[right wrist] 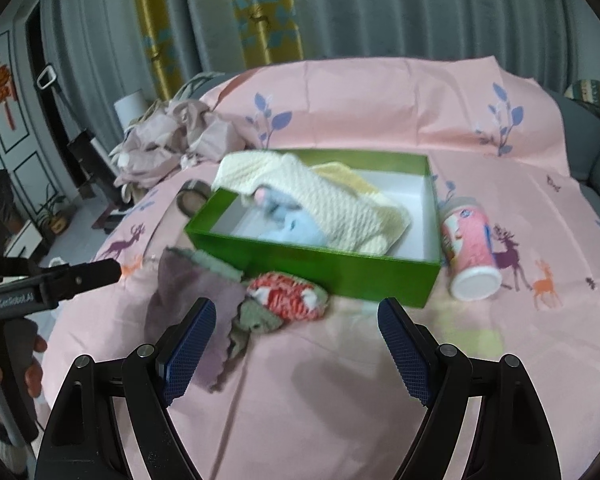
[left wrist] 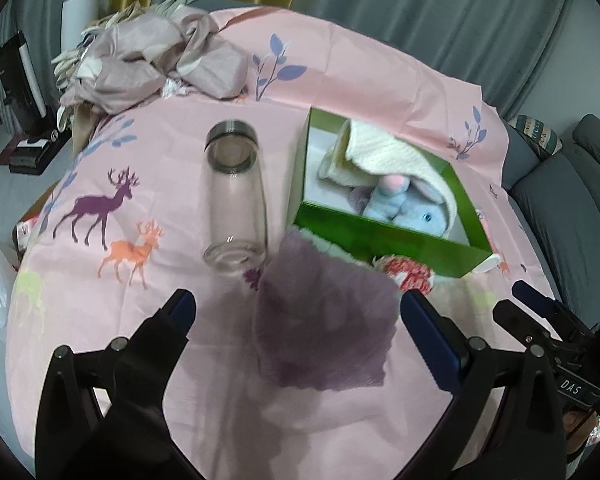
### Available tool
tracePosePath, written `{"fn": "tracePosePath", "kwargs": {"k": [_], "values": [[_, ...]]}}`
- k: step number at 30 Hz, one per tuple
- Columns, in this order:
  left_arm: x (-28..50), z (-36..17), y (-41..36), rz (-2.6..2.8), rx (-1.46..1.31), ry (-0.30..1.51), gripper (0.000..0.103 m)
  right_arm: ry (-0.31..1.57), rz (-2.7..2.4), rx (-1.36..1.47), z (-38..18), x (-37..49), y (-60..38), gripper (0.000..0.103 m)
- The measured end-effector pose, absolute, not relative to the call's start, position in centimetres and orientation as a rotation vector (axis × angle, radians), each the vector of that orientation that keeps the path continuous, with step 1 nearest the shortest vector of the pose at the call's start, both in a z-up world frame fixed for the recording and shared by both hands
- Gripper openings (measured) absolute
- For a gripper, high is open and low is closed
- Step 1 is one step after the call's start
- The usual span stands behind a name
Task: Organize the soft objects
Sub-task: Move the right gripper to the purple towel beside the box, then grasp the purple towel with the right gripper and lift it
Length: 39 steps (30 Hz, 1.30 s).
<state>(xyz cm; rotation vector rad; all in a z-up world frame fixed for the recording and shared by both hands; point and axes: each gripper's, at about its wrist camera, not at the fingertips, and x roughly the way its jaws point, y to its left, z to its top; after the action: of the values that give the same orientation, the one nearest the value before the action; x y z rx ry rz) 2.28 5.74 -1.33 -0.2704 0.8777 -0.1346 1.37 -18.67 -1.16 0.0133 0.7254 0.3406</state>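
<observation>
Purple cloth [left wrist: 324, 332] lies flat on the pink sheet [left wrist: 160, 160], between the wide-spread fingers of the left tool [left wrist: 296, 312] and touching neither; its long axis runs near to far. Just right of it sits a red-and-white knitted piece [right wrist: 286, 296], ahead of the right tool [right wrist: 296, 324], whose jaws also stand wide and empty. Beyond both stands the green box [right wrist: 340, 272], holding a cream knit [right wrist: 332, 208] over a blue plush [left wrist: 412, 208]. A clear glass bottle [left wrist: 236, 196] lies left of the box, mouth pointing far.

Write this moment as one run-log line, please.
left gripper: open, over purple cloth | right gripper: open, empty | green box: holds cream knit, blue plush
</observation>
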Motion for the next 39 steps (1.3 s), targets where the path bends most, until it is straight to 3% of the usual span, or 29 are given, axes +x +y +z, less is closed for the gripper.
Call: {"fn": "tracePosePath", "kwargs": {"k": [12, 19, 21, 25, 27, 30, 32, 34, 35, 39], "values": [[1.6, -5.7, 6.5, -0.253, -0.332, 0.915, 0.101, 0.840, 0.509, 0.038, -6.9, 0.7, -15.8, 0.084], [2.8, -7.1, 6.0, -0.282, -0.344, 0.944, 0.087, 0.835, 0.559, 0.020, -8.0, 0.9, -13.9, 0.084], [3.1, -7.4, 5.9, -0.296, -0.353, 0.947, 0.076, 0.828, 0.562, 0.017, -8.1, 1.1, -13.6, 0.075], [3.8, -8.2, 5.8, -0.324, -0.380, 0.964, 0.073, 0.833, 0.588, 0.026, -8.3, 1.4, -13.2, 0.069], [4.1, -8.6, 5.9, -0.332, -0.400, 0.977, 0.065, 0.853, 0.588, 0.022, -8.7, 1.6, -12.8, 0.066], [4.4, -8.9, 6.1, -0.347, -0.423, 0.985, 0.046, 0.890, 0.596, 0.026, -9.3, 1.8, -12.2, 0.058], [4.5, -9.1, 6.2, -0.384, -0.460, 0.992, 0.027, 0.908, 0.611, 0.036, -9.6, 1.8, -12.1, 0.057], [4.4, -9.1, 6.4, -0.394, -0.479, 0.992, 0.017, 0.920, 0.622, 0.038, -9.9, 1.8, -11.8, 0.056], [4.3, -9.0, 6.5, -0.401, -0.489, 0.984, 0.012, 0.927, 0.627, 0.040, -10.0, 1.8, -11.7, 0.050], [3.4, -7.9, 7.1, -0.441, -0.534, 0.937, 0.012, 0.961, 0.672, 0.077, -10.3, 1.7, -11.2, 0.026]]}}
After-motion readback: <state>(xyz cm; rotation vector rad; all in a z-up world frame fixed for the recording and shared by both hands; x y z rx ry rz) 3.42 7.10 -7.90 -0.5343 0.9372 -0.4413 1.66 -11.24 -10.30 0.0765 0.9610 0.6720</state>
